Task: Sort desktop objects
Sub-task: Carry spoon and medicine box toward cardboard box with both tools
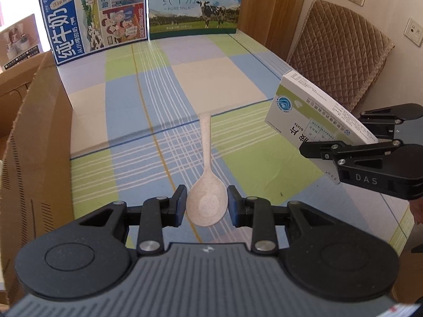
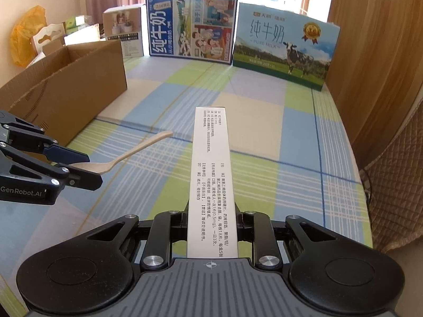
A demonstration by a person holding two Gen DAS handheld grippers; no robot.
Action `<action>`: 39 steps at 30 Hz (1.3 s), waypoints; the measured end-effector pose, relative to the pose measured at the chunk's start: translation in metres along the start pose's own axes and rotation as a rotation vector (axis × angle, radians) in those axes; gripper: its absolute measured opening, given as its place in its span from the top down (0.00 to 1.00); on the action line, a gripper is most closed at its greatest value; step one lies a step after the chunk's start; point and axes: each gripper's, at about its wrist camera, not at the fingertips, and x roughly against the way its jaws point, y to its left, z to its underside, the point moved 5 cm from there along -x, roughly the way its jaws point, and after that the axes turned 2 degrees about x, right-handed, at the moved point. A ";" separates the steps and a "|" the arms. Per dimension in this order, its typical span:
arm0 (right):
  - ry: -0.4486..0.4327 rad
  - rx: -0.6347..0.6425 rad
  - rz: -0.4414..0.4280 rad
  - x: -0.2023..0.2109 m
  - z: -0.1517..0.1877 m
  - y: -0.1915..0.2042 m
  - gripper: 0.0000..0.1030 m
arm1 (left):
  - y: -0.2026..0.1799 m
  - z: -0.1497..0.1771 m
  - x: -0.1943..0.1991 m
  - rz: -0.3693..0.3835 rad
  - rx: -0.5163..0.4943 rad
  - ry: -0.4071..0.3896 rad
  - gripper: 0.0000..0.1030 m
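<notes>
A beige spoon is held above the checked tablecloth, its handle pointing away from me. My left gripper is shut on the spoon's bowl, one pad on each side. The right wrist view shows the same spoon sticking out of the left gripper at the left edge. A white and green medicine box is clamped by its near end in my right gripper and juts forward over the table. In the left wrist view the medicine box hangs tilted in the right gripper.
An open cardboard box stands along the table's left side, also close at the left of the left wrist view as a cardboard box. Two milk cartons stand at the far edge. A wooden panel and a quilted chair back lie to the right.
</notes>
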 end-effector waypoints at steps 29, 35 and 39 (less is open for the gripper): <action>-0.171 0.144 -0.088 0.043 -0.128 0.100 0.80 | 0.087 -0.027 0.121 -0.152 0.113 -0.225 0.73; -0.183 0.156 -0.132 0.041 -0.146 0.132 0.80 | 0.123 -0.021 0.148 -0.231 0.145 -0.269 0.73; -0.186 0.172 -0.167 0.036 -0.155 0.157 0.80 | 0.152 -0.012 0.163 -0.262 0.188 -0.275 0.73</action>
